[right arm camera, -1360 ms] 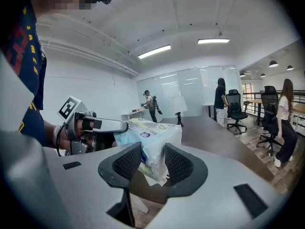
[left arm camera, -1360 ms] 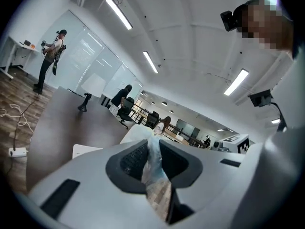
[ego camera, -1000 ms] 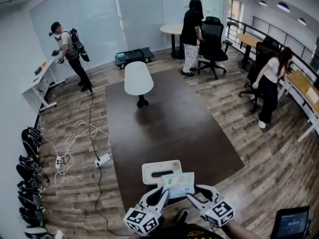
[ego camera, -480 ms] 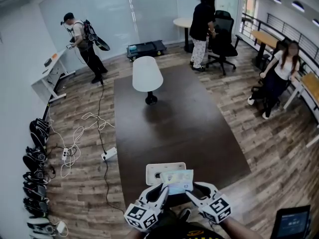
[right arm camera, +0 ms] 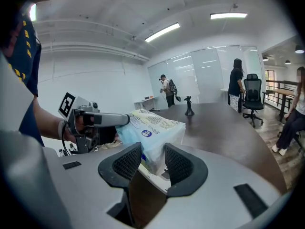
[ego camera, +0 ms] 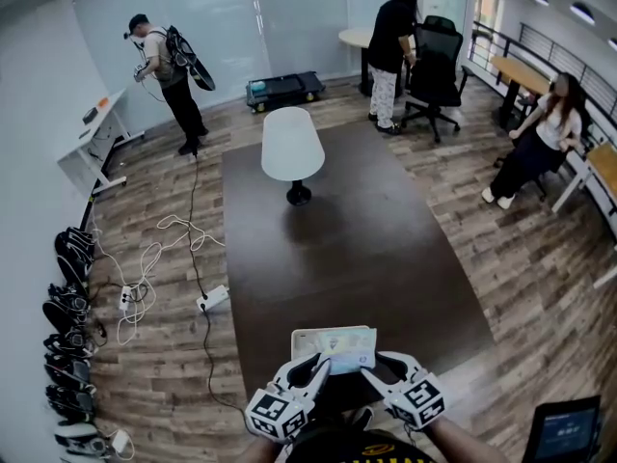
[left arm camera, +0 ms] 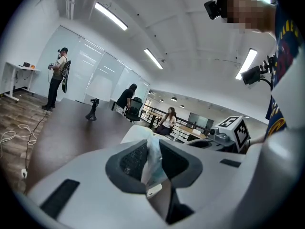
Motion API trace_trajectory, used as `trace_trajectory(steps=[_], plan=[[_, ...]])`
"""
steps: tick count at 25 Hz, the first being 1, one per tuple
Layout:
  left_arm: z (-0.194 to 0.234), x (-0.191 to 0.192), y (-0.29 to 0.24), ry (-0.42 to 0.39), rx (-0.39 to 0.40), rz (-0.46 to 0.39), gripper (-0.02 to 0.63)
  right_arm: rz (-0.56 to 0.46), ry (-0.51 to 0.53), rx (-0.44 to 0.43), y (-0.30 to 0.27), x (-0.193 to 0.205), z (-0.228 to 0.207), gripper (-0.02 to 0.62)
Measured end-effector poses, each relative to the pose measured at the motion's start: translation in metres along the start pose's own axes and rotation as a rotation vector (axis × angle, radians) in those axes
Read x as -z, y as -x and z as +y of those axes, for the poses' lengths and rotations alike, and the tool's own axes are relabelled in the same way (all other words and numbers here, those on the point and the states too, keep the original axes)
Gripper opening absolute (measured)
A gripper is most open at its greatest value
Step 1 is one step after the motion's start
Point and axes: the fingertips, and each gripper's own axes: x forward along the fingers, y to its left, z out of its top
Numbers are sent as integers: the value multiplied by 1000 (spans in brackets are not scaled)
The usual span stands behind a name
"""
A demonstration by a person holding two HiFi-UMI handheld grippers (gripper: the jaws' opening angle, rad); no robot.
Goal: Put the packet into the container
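Note:
A pale blue-and-white packet (ego camera: 344, 347) hangs between both grippers, low in the head view. My left gripper (ego camera: 315, 370) is shut on its left edge, and the thin edge shows pinched between the pads (left arm camera: 153, 152). My right gripper (ego camera: 370, 367) is shut on its right end. In the right gripper view the packet (right arm camera: 153, 127) bulges out past the pads, with the left gripper (right arm camera: 90, 120) gripping its far side. The white container (ego camera: 300, 340) lies on the dark surface right under the packet, and only its left rim shows.
The container sits near the front edge of a wide dark brown surface (ego camera: 357, 230), which also bears a white oval stand (ego camera: 292, 146) farther off. Cables and a power strip (ego camera: 213, 297) lie at the left. Three people stand or sit at the room's edges. A screen (ego camera: 562, 432) is at the lower right.
Both grippers have carried the packet forward and down. It now covers most of the container, which showed clearly behind it before. The grips have not changed.

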Motion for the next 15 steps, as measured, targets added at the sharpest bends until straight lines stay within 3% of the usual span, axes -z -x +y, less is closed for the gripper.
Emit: trace_trajectory(steps=[15], plan=[[27,17,-22,8,35,63,69,75,-23,10,-32,16,-20,163]])
